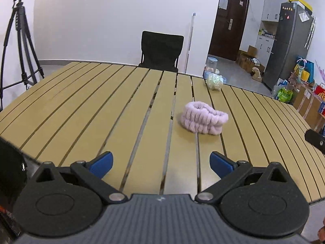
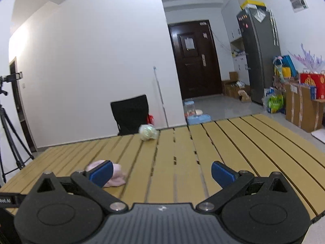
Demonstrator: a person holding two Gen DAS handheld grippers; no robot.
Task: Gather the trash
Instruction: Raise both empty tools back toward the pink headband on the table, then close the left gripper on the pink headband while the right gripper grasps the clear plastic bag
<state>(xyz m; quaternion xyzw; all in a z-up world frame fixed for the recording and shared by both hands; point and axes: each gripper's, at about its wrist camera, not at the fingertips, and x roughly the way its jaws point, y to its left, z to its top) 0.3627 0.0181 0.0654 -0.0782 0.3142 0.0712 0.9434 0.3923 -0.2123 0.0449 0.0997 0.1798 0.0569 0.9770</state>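
From the left wrist camera, the left gripper (image 1: 161, 163) is low over the near edge of a yellow slatted table (image 1: 81, 105). Its two blue fingers (image 1: 102, 163) are spread wide apart and hold nothing. A fluffy pink headband (image 1: 203, 120) lies on the table at about 1 o'clock from the gripper, a little way off. Farther back, also at 1 o'clock, a crumpled clear plastic wad (image 1: 215, 81) sits near the far edge of the table. A black chair (image 1: 161, 50) stands behind the table at 12 o'clock. A tripod (image 1: 19, 46) stands at 10 o'clock.

From the right wrist camera, the right gripper (image 2: 162, 174) is also over the near edge of the table (image 2: 243, 152). Its blue fingers (image 2: 222, 172) are wide apart and empty. The pink headband (image 2: 116, 174) lies at 9 o'clock, partly hidden behind the left finger. The plastic wad (image 2: 148, 132) is at 11 o'clock, well apart, by the far edge. The black chair (image 2: 130, 113) is just behind it.
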